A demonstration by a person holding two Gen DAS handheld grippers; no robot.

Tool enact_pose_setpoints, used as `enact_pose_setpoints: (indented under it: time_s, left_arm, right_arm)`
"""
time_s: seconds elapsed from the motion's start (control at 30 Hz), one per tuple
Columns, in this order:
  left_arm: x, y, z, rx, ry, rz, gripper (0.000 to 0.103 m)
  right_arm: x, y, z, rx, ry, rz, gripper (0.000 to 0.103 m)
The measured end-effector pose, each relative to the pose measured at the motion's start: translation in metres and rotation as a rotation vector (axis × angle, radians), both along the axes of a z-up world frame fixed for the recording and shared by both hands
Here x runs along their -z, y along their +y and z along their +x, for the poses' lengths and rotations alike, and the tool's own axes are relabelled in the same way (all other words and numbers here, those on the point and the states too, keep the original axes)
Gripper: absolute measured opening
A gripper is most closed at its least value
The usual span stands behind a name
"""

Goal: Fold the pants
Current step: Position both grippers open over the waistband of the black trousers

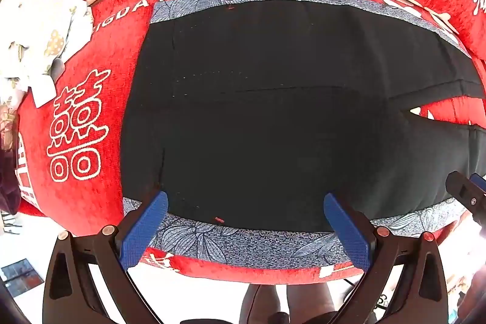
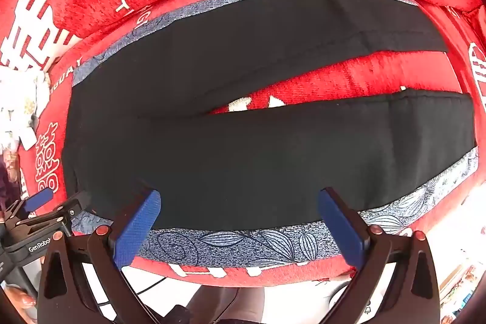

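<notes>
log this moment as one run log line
black fabric pants: flat, unfolded, legs apart | left gripper: open, empty | right gripper: open, empty | fold: not started

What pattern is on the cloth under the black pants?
Blue-grey leaf print, clearest in the right wrist view.

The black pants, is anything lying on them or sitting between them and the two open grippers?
Nothing visible. The black pants lie flat and bare on the blue patterned cloth, and the left gripper and right gripper hover at their near edge, jaws wide and empty.
</notes>
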State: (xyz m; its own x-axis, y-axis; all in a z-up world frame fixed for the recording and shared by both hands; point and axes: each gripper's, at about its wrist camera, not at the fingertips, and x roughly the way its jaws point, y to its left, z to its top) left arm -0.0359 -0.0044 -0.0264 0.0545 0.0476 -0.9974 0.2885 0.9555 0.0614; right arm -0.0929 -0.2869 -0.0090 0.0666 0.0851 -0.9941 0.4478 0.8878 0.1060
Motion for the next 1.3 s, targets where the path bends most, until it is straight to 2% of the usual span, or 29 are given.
enact_pose_setpoints:
  time_s: [0.43, 0.77, 1.07, 1.3]
  left_arm:
    - [-0.003, 0.005, 0.003, 0.001, -0.015, 0.013, 0.103]
    - [0.001, 0.003, -0.006, 0.018, -0.014, 0.019, 0.103]
    - [0.005, 0.013, -0.011, -0.02, -0.003, 0.033, 0.103]
    - [0.006, 0.017, -0.009, -0.039, -0.003, 0.045, 0.103]
  right_arm:
    - [0.007, 0.011, -0.004, -0.008, 0.0, -0.013, 0.103]
    - [0.016, 0.017, -0.005, -0.037, 0.007, -0.067, 0.103]
    - [0.017, 0.023, -0.002, -0.068, -0.03, -0.069, 0.103]
    - [0.016, 0.019, 0.0, -0.075, -0.012, -0.069, 0.103]
